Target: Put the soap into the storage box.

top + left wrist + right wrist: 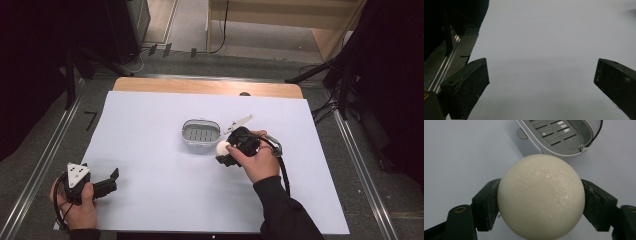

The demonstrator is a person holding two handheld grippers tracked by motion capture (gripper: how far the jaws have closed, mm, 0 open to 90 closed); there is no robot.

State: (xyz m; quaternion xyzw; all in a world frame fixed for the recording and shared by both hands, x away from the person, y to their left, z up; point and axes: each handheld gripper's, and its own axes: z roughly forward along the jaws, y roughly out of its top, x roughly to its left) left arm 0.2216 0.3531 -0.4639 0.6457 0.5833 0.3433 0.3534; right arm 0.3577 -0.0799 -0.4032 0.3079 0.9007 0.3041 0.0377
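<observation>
Ball [222,147]: between right gripper [226,151] jaws — just before the tray [200,143].
Left gripper [112,178]: near-left corner — well apart.

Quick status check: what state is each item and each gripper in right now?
White ball: clamped between the right gripper's jaws, off the table.
Grey slotted dish: empty, upright on the white sheet.
Right gripper: shut on the ball, beside the dish.
Left gripper: open, nothing between its jaws.
</observation>
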